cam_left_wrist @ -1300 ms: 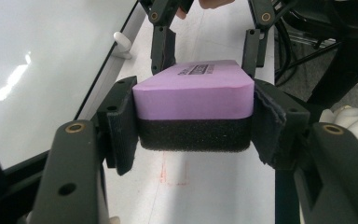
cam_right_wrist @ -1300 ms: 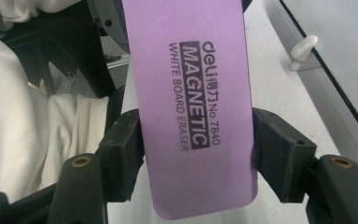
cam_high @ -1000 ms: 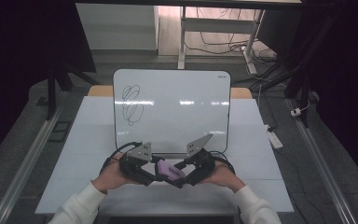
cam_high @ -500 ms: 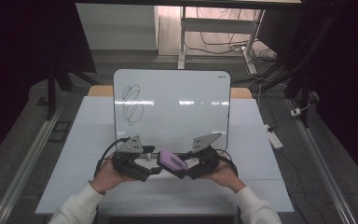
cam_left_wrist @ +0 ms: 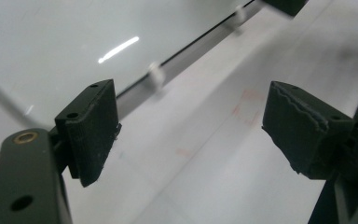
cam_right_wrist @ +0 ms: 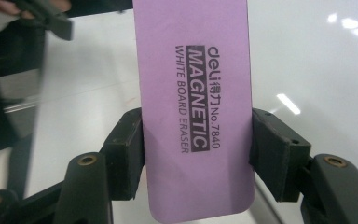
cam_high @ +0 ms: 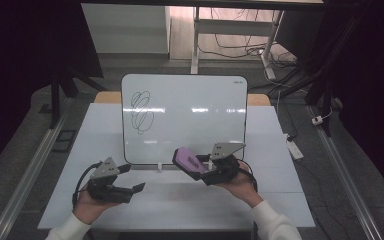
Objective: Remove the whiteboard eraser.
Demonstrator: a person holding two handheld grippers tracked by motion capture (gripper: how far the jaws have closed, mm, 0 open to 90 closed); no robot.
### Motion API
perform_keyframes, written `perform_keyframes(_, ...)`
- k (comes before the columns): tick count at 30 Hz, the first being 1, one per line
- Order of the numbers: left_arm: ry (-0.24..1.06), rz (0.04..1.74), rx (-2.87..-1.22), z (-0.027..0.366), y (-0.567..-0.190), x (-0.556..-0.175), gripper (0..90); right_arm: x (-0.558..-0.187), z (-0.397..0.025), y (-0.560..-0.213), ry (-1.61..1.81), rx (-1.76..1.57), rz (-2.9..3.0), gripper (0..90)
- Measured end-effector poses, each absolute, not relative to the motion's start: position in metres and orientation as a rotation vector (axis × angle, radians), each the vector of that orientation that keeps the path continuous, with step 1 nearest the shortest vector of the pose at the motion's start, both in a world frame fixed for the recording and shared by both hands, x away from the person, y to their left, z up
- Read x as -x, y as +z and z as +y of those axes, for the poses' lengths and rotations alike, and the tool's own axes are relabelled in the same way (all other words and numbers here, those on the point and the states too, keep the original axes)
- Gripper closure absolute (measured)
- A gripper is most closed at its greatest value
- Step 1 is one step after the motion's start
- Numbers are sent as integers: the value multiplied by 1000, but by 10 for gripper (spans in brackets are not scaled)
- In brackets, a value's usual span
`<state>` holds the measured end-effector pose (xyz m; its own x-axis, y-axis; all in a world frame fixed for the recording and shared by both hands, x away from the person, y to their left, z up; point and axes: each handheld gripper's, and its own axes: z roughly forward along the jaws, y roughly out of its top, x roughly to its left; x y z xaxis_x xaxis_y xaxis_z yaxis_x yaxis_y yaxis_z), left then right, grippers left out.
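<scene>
Two tongs are in use over the white bench (cam_high: 280,150). The right tongs (cam_high: 192,167) are clamped on a purple whiteboard eraser (cam_high: 187,161), with one jaw pressed against each long edge of its body. In the right gripper view the eraser (cam_right_wrist: 193,107) stands between the jaws with its printed face toward the camera; the print reads "MAGNETIC WHITE BOARD ERASER". In the high view the eraser is held above the bench at the near edge of the whiteboard (cam_high: 190,107), slightly right of that edge's middle, with its free end pointing left and far.

The left tongs (cam_high: 132,189) are wide open and hold nothing. The left gripper view shows both jaws well apart, with bare bench surface between them. These tongs sit low at the near left part of the bench, just short of the whiteboard's near left corner, and well apart from the right tongs.

The whiteboard lies flat on the bench. A black scribble (cam_high: 142,111) occupies its left part, well apart from the eraser. A small white clip (cam_left_wrist: 156,77) sits on the board's near edge.
</scene>
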<state>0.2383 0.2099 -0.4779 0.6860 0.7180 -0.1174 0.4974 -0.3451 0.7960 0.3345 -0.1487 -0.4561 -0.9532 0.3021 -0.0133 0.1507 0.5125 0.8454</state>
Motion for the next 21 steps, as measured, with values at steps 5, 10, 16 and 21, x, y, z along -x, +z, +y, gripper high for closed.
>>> perform_keyframes(5,348,1042,-1999,227,-489,-232,184,-332,-148,-452,1388,-435,2499,391)
perform_keyframes(10,351,1116,-1980,237,-499,-234,186,-329,-144,-447,1359,-477,2389,391)
perform_keyframes(16,352,1131,-1982,242,-504,-236,184,-327,-138,-444,1340,-471,2354,390)
perform_keyframes(21,355,1140,-1970,246,-505,-235,184,-328,-133,-444,1343,-471,2339,390)
